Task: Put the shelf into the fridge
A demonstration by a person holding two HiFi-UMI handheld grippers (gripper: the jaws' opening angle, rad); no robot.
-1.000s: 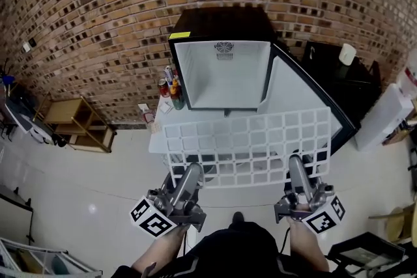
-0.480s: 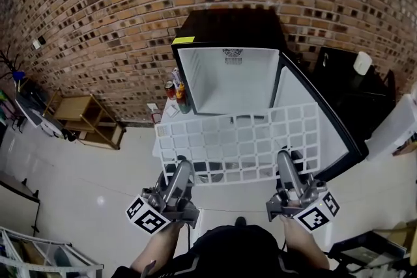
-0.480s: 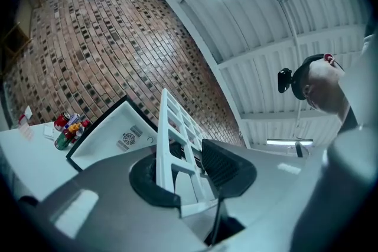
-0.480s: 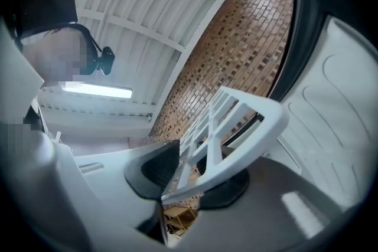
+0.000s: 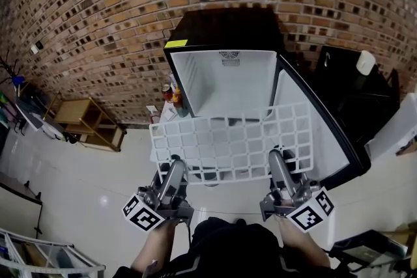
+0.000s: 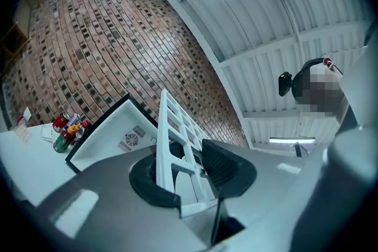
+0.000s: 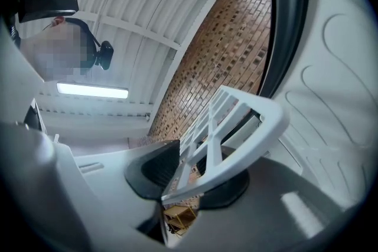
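Observation:
A white grid shelf (image 5: 228, 140) is held level in front of the open mini fridge (image 5: 225, 78), its far edge at the bottom of the white opening. My left gripper (image 5: 174, 169) is shut on the shelf's near left edge. My right gripper (image 5: 277, 163) is shut on the near right edge. In the left gripper view the shelf (image 6: 174, 133) stands on edge between the dark pads (image 6: 227, 165) of that gripper (image 6: 183, 171). In the right gripper view the shelf's rim (image 7: 242, 127) runs across between the pads (image 7: 156, 171) of that gripper (image 7: 192, 180).
The fridge door (image 5: 313, 133) hangs open to the right. Bottles and cans (image 5: 172, 94) stand on a white surface left of the fridge. A low wooden rack (image 5: 85, 122) is at the left, a black cabinet (image 5: 339, 75) with a white cup (image 5: 365, 62) at the right, against the brick wall (image 5: 98, 23).
Both grippers and the shelf have moved forward toward the fridge. The shelf's far edge now overlaps the bottom of the opening. The grip on the shelf is the same.

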